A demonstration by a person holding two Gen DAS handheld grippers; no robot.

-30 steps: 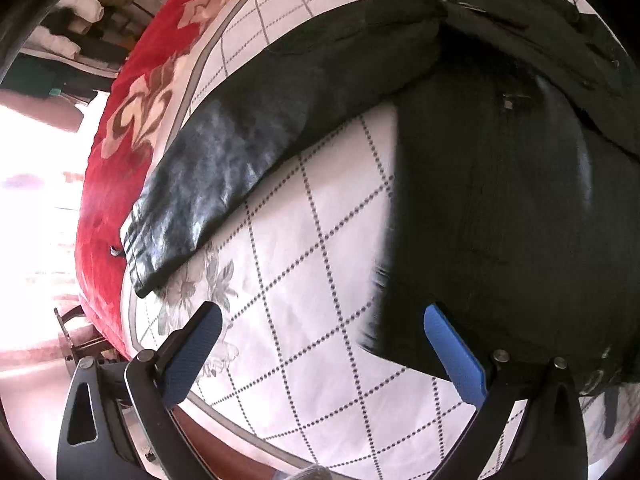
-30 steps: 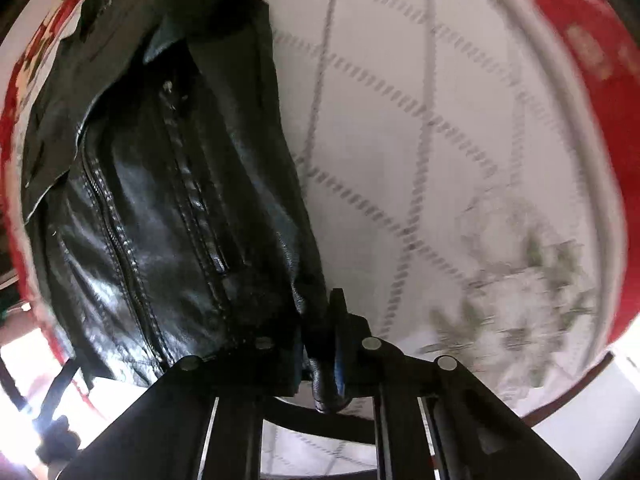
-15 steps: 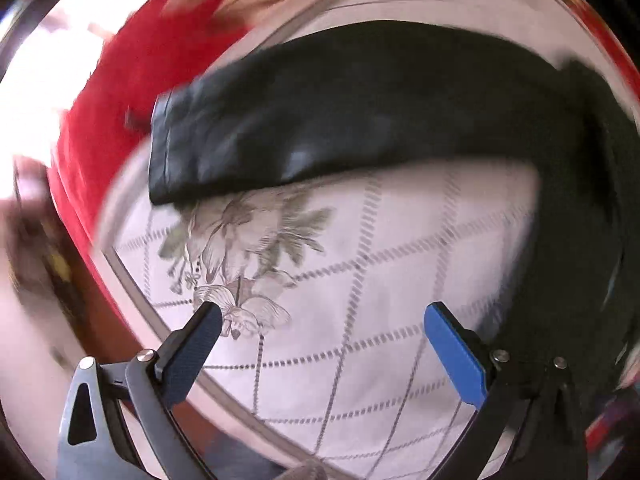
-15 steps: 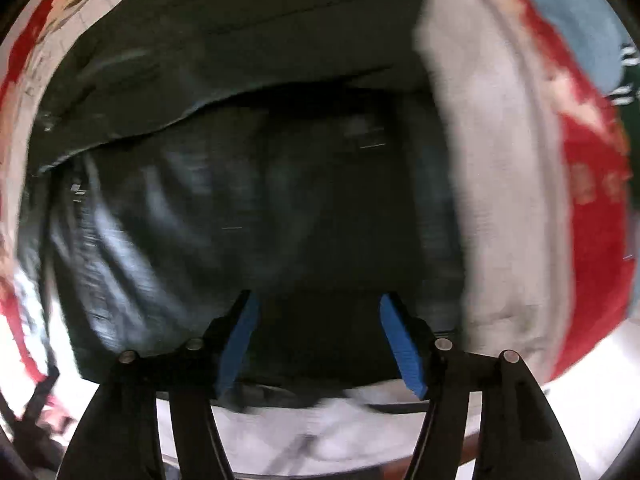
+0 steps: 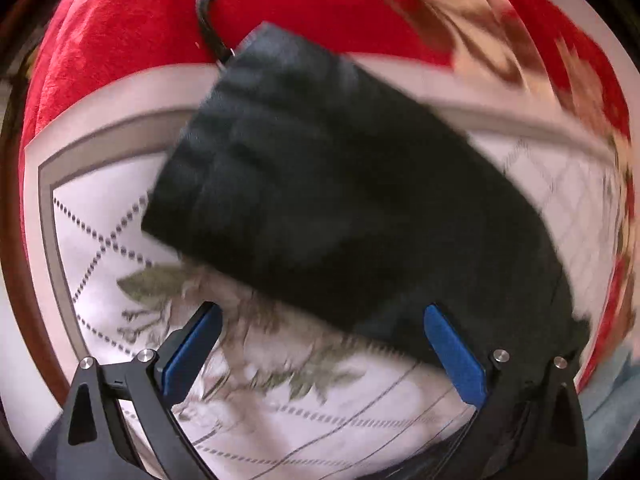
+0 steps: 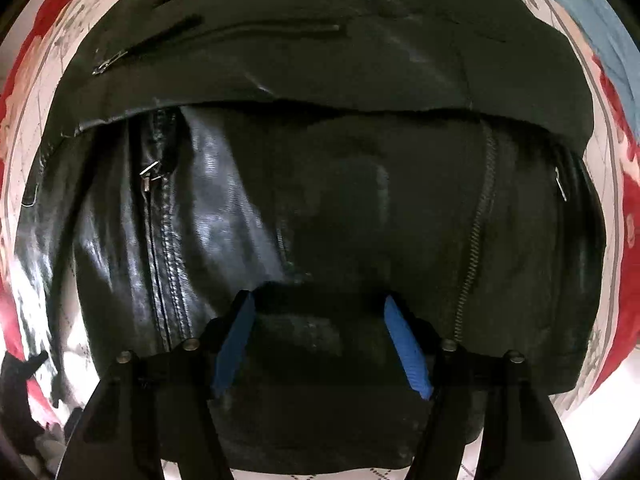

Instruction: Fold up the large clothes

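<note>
The black leather jacket (image 6: 320,184) is spread on the quilted bedspread (image 5: 100,240). The right gripper (image 6: 318,340) is pointed down over it, its jaws opening, the leather beneath but not pinched. The left gripper (image 5: 320,352) is held wide, the sleeve (image 5: 320,184) just ahead, ungripped.

Pretty clearly someone's bedroom at home. Everything sits on a bed with a white quilted bedspread (image 5: 132,240) stitched in dotted diamonds, printed with grey-green flowers and bordered in plush red fabric (image 5: 132,28) with cream floral bits. A black leather jacket (image 6: 320,184) lies spread across it, zips and all. No workshop or lab gear anywhere.
</note>
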